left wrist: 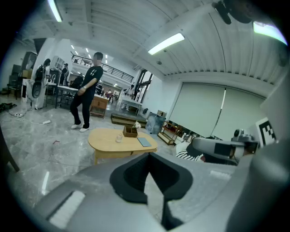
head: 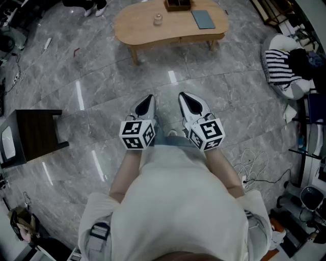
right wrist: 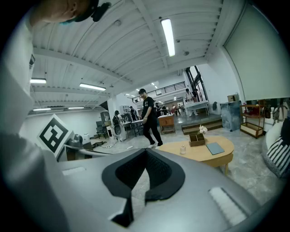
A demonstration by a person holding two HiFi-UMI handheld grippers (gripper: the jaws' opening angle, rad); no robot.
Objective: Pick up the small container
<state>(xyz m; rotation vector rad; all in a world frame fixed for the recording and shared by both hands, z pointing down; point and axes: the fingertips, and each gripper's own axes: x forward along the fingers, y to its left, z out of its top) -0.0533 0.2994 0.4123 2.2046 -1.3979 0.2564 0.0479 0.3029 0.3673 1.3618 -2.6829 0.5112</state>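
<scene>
- Left claw [head: 146, 102] & right claw [head: 187, 100] held side by side close to the body, both shut w/ nothing btwn jaws. Looks like a carry pose.
- Small container [head: 158, 19] stands on the wooden tabletop [head: 132, 26], well ahead, near a box [head: 177, 5].
- Prob approach phase: too far to reach yet.

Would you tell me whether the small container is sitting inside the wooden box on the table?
No, the small container stands on the bare top of the wooden table, apart from the wooden box.
</scene>
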